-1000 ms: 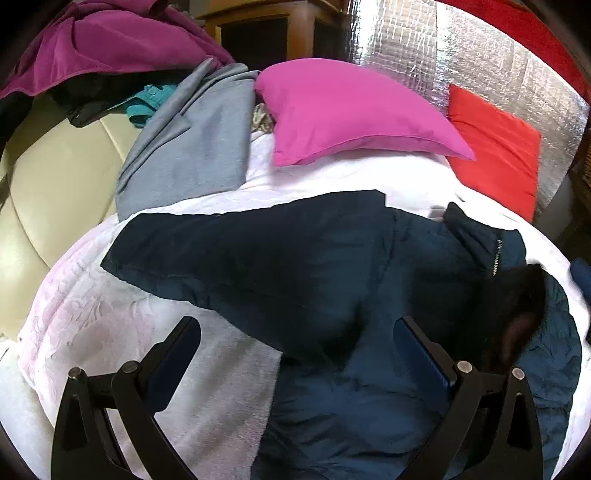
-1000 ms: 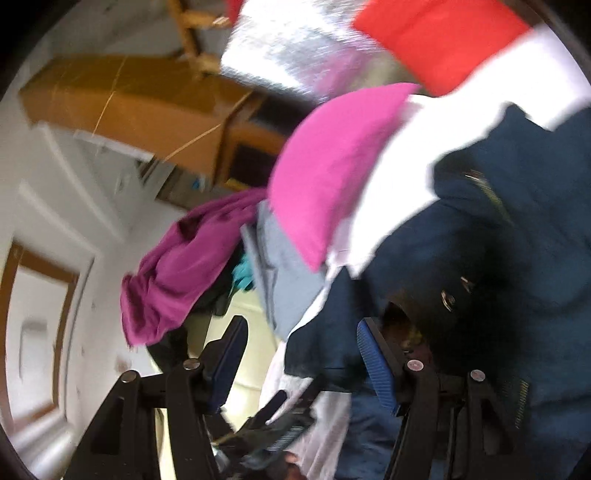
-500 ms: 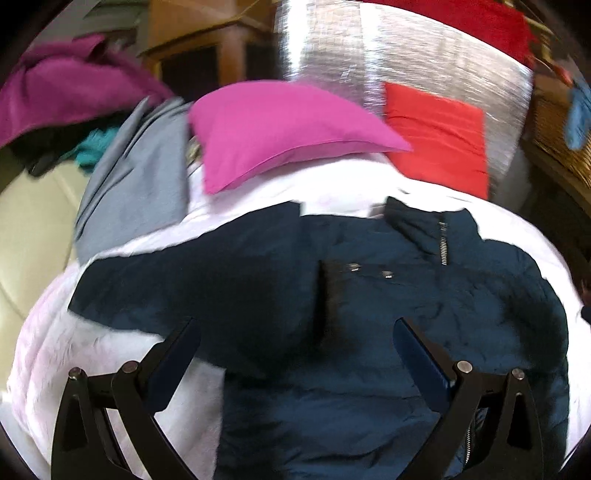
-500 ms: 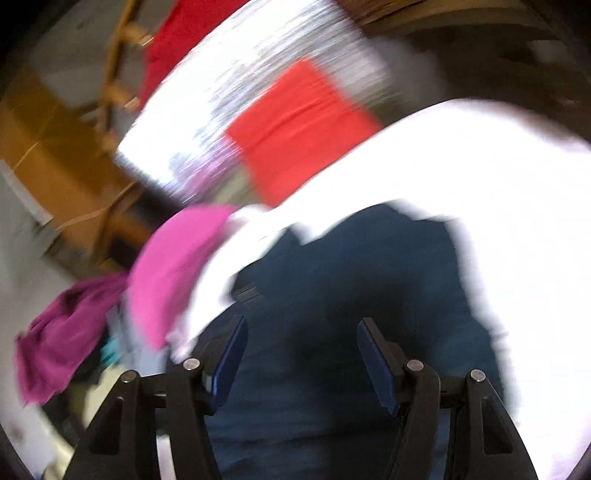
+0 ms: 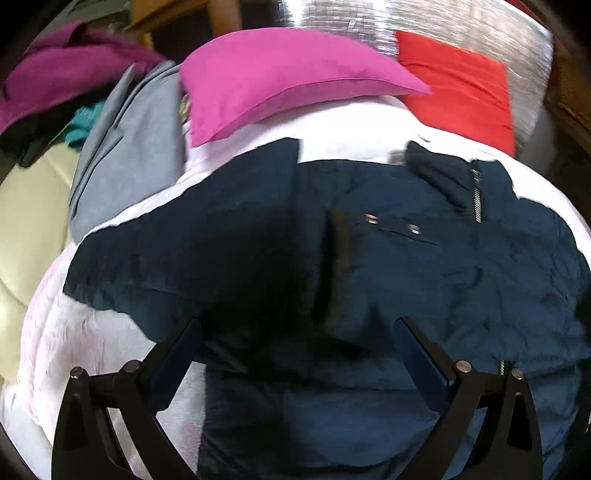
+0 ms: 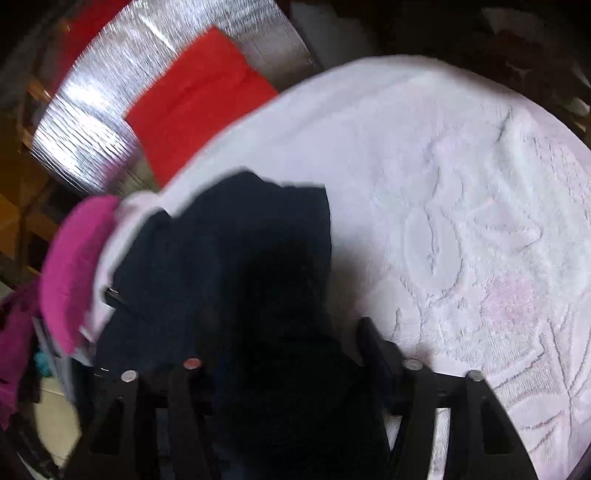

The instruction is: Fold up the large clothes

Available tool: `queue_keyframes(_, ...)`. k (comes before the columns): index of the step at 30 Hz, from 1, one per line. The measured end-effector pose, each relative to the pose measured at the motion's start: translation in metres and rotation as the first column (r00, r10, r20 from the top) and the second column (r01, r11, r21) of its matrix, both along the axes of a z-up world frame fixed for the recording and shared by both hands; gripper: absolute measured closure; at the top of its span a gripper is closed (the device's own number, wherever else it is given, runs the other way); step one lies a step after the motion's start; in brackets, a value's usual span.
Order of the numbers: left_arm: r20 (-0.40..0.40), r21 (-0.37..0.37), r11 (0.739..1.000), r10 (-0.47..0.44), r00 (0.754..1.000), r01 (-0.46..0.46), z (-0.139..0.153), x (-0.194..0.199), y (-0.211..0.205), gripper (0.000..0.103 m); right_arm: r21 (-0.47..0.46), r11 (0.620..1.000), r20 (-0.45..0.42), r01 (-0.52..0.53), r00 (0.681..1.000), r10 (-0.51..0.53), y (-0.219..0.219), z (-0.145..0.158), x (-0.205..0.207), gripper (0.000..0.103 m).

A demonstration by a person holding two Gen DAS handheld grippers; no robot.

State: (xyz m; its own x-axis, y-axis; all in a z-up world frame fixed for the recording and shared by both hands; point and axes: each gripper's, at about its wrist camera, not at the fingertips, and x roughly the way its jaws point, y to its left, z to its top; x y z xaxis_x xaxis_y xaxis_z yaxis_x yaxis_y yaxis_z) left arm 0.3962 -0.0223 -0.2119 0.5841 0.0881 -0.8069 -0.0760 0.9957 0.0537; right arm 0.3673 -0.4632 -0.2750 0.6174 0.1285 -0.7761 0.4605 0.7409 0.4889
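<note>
A navy jacket (image 5: 369,266) lies spread on the white bedspread (image 6: 461,206), below a pink pillow (image 5: 280,74). The left tool (image 5: 295,347) hovers wide open over its dark fabric, holding nothing. The right tool (image 6: 273,354) looks open too, though blur and jacket cloth hide its left finger.

light: bright, even daylight look, source not visible | glare: crinkled silver foil panel (image 5: 424,22) blown out, white embossed bedspread (image 6: 461,221) near overexposed | shadow: dark patch on navy quilted jacket (image 5: 369,258) | blur: right wrist view smeared, left wrist view softer at top | distortion: fisheye bending, black vignette corners
</note>
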Motion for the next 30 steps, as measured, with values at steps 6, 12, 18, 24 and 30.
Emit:
queue_keyframes(6,0.069,-0.077,0.992,0.103,0.992,-0.097,0.022,-0.001,0.035,0.001,-0.131,0.991,0.087,-0.038,0.995,0.05,0.014,0.027,-0.006,0.07)
queue_keyframes(12,0.009,-0.159,0.983,0.098,0.995,-0.095,0.015,0.002,0.046,0.001,-0.105,0.994,-0.001,-0.037,0.999,0.037,-0.001,0.011,-0.007,0.059)
queue_keyframes(18,-0.043,-0.272,0.961,0.044,0.998,-0.054,0.011,-0.011,0.029,0.001,-0.17,0.982,0.156,0.08,0.986,-0.053,0.003,0.053,-0.055,0.053)
queue_keyframes(24,-0.137,-0.429,0.902,-0.004,0.991,-0.056,-0.01,-0.015,0.022,0.001,-0.039,0.998,0.28,-0.057,0.958,0.066,0.048,0.058,-0.067,0.053)
queue_keyframes(30,-0.104,-0.514,0.852,0.052,0.993,-0.098,-0.021,0.0,0.029,0.01,0.074,0.975,0.256,-0.209,0.949,0.184,0.091,0.032,-0.04,0.069)
